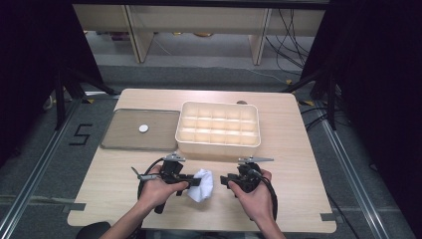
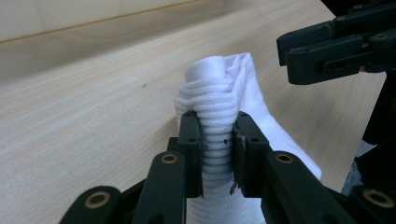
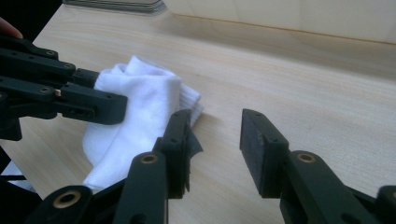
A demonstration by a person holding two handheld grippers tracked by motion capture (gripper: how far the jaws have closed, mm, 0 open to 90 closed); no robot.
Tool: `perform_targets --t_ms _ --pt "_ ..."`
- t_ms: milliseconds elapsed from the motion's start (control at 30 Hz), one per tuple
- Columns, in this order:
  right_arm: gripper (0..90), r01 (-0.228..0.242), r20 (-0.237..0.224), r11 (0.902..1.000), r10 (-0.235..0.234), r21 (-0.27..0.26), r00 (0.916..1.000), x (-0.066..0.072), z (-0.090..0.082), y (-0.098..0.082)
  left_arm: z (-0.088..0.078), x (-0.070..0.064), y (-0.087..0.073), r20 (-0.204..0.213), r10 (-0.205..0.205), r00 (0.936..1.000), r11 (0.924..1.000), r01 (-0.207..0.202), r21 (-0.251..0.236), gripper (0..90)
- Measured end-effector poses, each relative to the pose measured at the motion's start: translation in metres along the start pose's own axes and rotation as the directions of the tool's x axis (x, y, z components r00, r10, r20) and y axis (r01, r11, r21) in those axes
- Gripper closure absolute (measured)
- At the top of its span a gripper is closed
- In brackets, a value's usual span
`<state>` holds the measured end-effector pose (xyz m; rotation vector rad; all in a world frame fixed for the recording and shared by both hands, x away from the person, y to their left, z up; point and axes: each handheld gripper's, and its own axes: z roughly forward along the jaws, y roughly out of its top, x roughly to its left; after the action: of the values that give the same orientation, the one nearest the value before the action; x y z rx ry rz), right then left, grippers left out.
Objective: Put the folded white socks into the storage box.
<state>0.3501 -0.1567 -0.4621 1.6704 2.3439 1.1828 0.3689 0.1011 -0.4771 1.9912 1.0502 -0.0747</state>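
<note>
Your left black two-jaw gripper (image 2: 218,154) pinches the ribbed cuff of the white cotton sock (image 2: 219,93) on the pale wooden table (image 1: 298,149); your right gripper (image 3: 215,140) (jaws spread, holding nothing) sits just beside it

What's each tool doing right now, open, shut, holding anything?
Left tool: shut on the white sock.
Right tool: open, holding nothing, beside the sock.

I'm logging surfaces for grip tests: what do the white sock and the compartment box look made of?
The sock looks like knitted cotton-type fabric, matte: ribbed cuff and soft folds where the left gripper pinches it. The box looks like cream moulded plastic, smooth with a slight sheen, though the material isn't certain.
</note>
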Motion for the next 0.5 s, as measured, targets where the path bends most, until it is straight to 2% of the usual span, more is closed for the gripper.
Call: perform_targets --t_ms 67,100,133,167,267,300,333,367,400,433,500 --pt "63.9 0.01 0.001 0.9999 -0.01 -0.009 0.9999 -0.001 0.0 0.0 -0.002 0.0 0.001 0.003 0.002 1.0 1.0 -0.002 -0.009 75.3" --pt "63.8 -0.005 0.015 1.0 0.005 0.001 0.9999 0.0 0.0 0.0 -0.004 0.0 0.002 -0.006 0.001 1.0 0.9998 -0.001 -0.021 75.3" --pt "63.8 -0.003 0.015 0.9999 0.003 -0.011 0.9999 0.0 0.0 -0.001 -0.005 0.0 0.003 -0.013 0.005 0.9999 0.9998 -0.005 -0.019 75.3" --pt "63.8 -0.001 0.02 1.0 0.001 -0.005 0.9998 0.0 0.0 -0.001 -0.006 0.001 0.004 -0.005 0.007 1.0 0.9997 -0.007 -0.025 75.3" --pt "63.6 0.029 -0.003 0.9994 -0.029 -0.021 0.9996 -0.002 -0.001 -0.001 -0.01 0.001 0.006 -0.008 0.01 0.9999 0.9992 -0.01 -0.039 75.3" --pt "63.4 0.029 -0.001 0.9993 -0.029 -0.023 0.9996 -0.002 0.0 -0.001 -0.011 0.001 0.007 -0.018 0.014 0.9997 0.9991 -0.015 -0.04 75.3" --pt "63.2 -0.003 0.007 0.9999 0.003 -0.012 1.0 0.0 0.0 -0.002 -0.011 0.002 0.007 -0.019 0.013 0.9997 0.9986 -0.014 -0.051 75.3" --pt "63.1 0.0 0.007 0.9999 0.0 -0.012 1.0 0.0 0.0 -0.002 -0.013 0.002 0.008 -0.02 0.013 0.9997 0.9981 -0.014 -0.06 75.3" --pt "63.1 0.026 -0.006 0.9994 -0.027 -0.021 0.9996 -0.003 0.0 -0.003 -0.014 0.003 0.009 -0.019 0.019 0.9996 0.9982 -0.021 -0.057 75.3" --pt "63.1 0.023 0.0 0.9997 -0.023 -0.008 0.9997 -0.002 0.0 -0.003 -0.015 0.002 0.009 -0.035 0.021 0.9992 0.9974 -0.023 -0.069 75.3" --pt "63.2 0.019 0.01 0.9998 -0.019 -0.007 0.9998 -0.002 0.001 -0.004 -0.017 0.004 0.011 -0.038 0.021 0.9991 0.9974 -0.024 -0.068 75.3"
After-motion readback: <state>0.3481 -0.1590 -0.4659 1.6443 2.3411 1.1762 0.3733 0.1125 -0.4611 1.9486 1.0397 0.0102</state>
